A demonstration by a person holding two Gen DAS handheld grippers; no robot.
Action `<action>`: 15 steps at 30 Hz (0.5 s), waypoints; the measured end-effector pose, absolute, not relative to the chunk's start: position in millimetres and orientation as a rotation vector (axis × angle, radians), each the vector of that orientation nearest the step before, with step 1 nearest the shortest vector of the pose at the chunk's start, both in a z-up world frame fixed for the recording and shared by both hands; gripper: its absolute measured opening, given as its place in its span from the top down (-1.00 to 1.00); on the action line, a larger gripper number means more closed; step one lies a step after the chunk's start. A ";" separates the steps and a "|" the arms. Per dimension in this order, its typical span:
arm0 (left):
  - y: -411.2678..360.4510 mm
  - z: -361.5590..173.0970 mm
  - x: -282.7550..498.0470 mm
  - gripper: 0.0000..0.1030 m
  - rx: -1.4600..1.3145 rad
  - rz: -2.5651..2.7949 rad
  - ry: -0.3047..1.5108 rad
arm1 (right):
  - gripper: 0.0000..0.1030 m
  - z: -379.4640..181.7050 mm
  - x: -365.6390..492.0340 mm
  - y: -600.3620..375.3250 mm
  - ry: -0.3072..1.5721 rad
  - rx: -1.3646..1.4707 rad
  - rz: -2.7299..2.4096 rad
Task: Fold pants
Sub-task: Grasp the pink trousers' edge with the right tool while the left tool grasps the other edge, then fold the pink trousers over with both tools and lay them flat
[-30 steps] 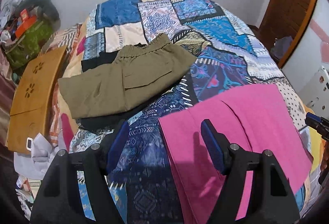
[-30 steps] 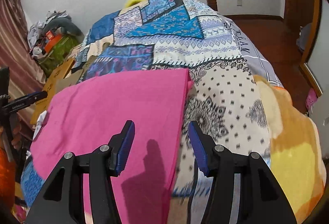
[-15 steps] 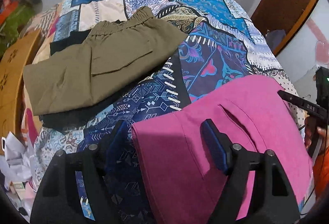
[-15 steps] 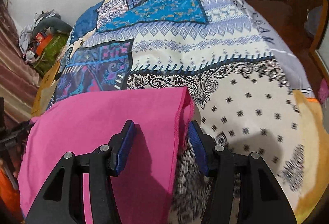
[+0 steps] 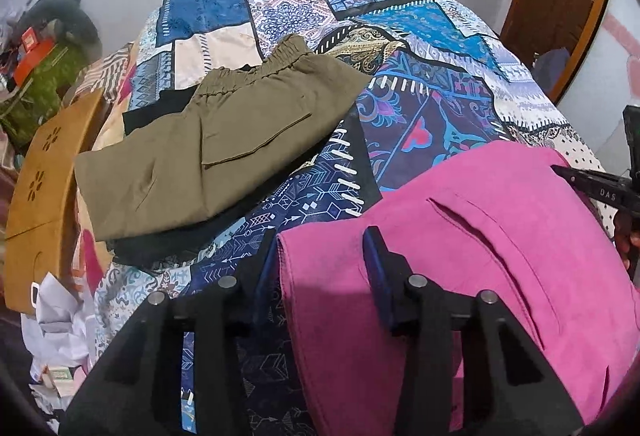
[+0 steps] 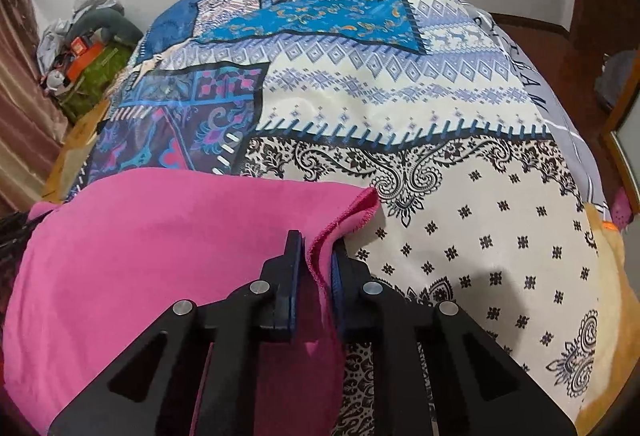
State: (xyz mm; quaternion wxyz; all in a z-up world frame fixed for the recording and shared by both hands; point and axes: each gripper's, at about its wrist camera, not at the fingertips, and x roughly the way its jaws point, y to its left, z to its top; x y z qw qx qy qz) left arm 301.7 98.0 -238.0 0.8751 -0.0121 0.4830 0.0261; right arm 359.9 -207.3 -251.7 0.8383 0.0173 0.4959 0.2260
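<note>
The pink pants (image 6: 132,268) lie flat on the patchwork bedspread (image 6: 460,139), long axis running from your left gripper across to your right. Your right gripper (image 6: 318,268) has just closed and pinches the hem corner at its 12 o'clock. Your left gripper (image 5: 320,268) has been closing, jaws straddling the opposite edge, not yet pinching. Only the left view shows the olive pants (image 5: 216,147), folded, at 11 o'clock.

- I get soft, even indoor light, moderately bright, in both views.
- The black left gripper (image 5: 320,272) throws a faint shadow onto the pink fabric pants (image 5: 460,256).
- Fisheye bulge bends the patchwork bedspread (image 6: 400,95); corners vignette black, edges blur slightly.
</note>
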 end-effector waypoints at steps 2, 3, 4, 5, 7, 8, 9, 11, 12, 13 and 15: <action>99.7 -237.2 301.6 0.03 -0.022 0.060 1.007 | 0.75 -247.2 360.8 -203.4 1.048 -0.006 0.465; 101.3 -236.1 301.1 -0.02 -0.025 0.066 1.006 | 0.72 -243.9 360.1 -201.9 1.051 -0.026 0.454; 102.6 -234.5 300.3 -0.05 -0.032 0.067 1.009 | 0.72 -240.4 359.6 -200.8 1.056 -0.036 0.447; 103.7 -232.3 299.6 -0.05 -0.037 0.067 1.011 | 0.72 -236.7 358.9 -201.3 1.061 -0.041 0.446; 105.7 -224.6 296.9 -0.05 -0.035 0.071 1.010 | 0.69 -224.9 352.7 -203.5 1.055 -0.059 0.443; 106.0 -219.5 295.4 -0.05 -0.024 0.081 1.001 | 0.67 -220.0 349.6 -203.7 1.042 -0.068 0.443; 106.5 -211.6 292.8 -0.06 -0.007 0.099 0.982 | 0.59 -212.9 345.4 -204.7 1.022 -0.079 0.441; 106.2 -199.2 289.0 -0.08 0.010 0.103 0.954 | 0.43 -197.8 337.8 -206.3 0.979 -0.092 0.447; 105.7 -192.0 287.0 -0.10 0.012 0.096 0.939 | 0.31 -188.3 333.2 -206.9 0.951 -0.094 0.452; 104.7 -184.3 285.2 -0.13 0.012 0.089 0.923 | 0.23 -180.4 328.5 -206.1 0.927 -0.096 0.457; 100.9 -171.4 282.9 -0.22 0.014 0.071 0.895 | 0.18 -162.8 319.3 -201.7 0.879 -0.097 0.480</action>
